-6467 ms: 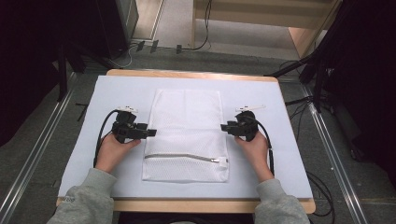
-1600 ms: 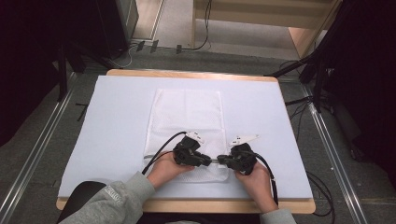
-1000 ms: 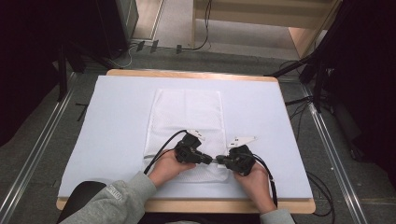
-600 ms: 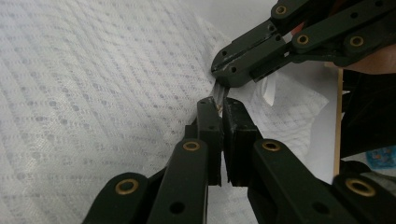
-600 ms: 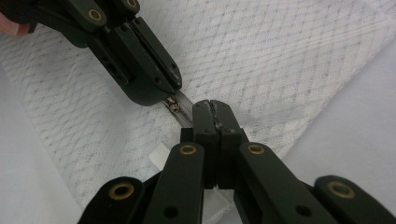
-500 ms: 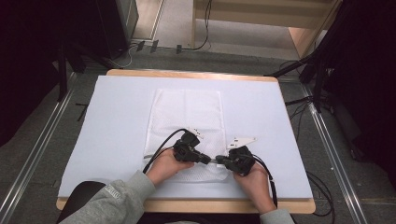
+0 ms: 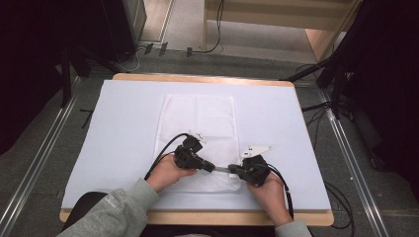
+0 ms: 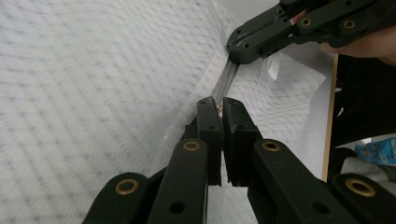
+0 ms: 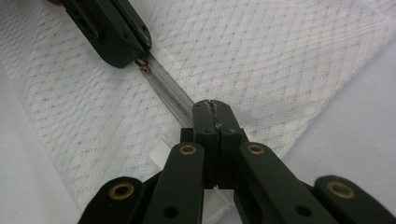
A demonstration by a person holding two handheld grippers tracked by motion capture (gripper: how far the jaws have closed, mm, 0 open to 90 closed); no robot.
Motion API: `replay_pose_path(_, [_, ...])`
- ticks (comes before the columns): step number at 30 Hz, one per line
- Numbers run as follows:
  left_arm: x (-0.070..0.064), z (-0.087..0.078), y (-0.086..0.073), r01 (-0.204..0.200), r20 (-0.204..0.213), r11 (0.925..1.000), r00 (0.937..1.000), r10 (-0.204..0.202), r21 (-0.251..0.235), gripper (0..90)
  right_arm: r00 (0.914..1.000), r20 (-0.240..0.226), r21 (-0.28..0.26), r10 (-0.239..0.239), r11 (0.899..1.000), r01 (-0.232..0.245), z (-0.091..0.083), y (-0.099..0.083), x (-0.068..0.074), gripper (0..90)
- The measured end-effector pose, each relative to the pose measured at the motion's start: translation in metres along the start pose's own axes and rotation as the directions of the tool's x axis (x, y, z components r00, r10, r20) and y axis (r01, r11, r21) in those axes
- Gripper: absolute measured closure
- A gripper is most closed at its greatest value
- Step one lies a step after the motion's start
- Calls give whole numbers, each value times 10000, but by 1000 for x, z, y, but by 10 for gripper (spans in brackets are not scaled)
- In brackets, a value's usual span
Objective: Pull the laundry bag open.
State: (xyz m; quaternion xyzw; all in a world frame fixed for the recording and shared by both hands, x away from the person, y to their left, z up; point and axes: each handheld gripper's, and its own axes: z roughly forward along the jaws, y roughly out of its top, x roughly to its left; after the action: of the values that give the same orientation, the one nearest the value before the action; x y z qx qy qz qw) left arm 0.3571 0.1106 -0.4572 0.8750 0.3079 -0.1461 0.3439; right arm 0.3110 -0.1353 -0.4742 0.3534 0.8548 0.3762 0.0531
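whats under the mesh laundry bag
The mesh bag lies flat on a pale blue mat that covers the wooden table. The mat under the bag itself is covered, and nothing tells whether the bag holds anything.

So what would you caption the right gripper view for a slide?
Right hand-held gripper shut on the zipper of a white mesh bag, while the left hand-held gripper pinches the zipper pull.

Mat [image 7: 123, 128] open L, R and far side of bag [image 7: 197, 118]; nothing stands there. Near edge is tight: L gripper [image 7: 211, 167] and R gripper [image 7: 232, 171] face each other tip to tip over zip [image 9: 170, 95], cables [image 7: 160, 155] trailing back beside hands.
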Motion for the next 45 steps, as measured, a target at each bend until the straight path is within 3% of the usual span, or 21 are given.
replay_pose_path(19, [4,-9,-8,94,-18,9998,10000,-93,185,881,10000,-53,23,-69,10000,70,0,0,-1,900])
replay_pose_path(45, [14,-28,-19,361,-90,9993,9993,-360,88,881,9997,-241,65,12,10000,-11,0,1,-4,900])
